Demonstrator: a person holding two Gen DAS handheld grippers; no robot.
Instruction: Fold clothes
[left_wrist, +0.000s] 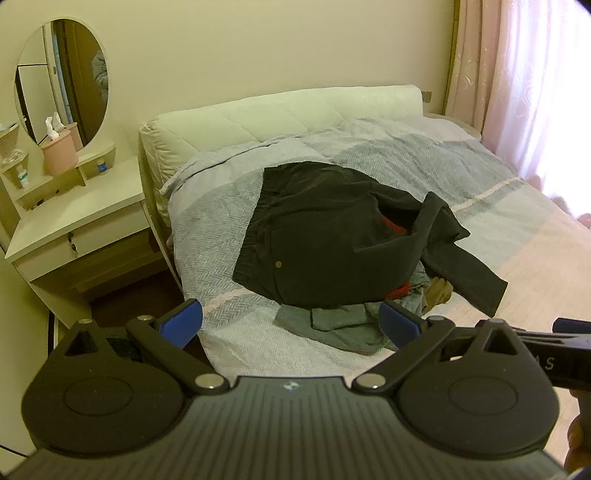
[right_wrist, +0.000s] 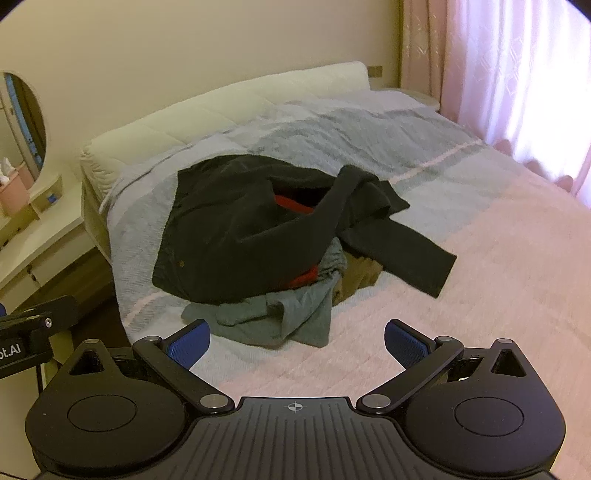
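Observation:
A heap of clothes lies on the bed. On top is a black garment (left_wrist: 332, 236) (right_wrist: 236, 229) with a sleeve trailing right. Under it show a red piece (right_wrist: 303, 277), a grey garment (left_wrist: 340, 325) (right_wrist: 280, 314) at the near side and a brown one (right_wrist: 358, 273). My left gripper (left_wrist: 291, 325) hovers open near the bed's near edge, short of the grey garment, with nothing between its blue pads. My right gripper (right_wrist: 297, 343) is also open and empty, above the bedspread just in front of the heap.
The bed (left_wrist: 480, 177) has a grey and pink bedspread and a white padded headboard (left_wrist: 280, 114). A white dressing table (left_wrist: 74, 221) with an oval mirror and a pink tissue holder (left_wrist: 59, 155) stands left. Pink curtains (right_wrist: 517, 74) hang at right.

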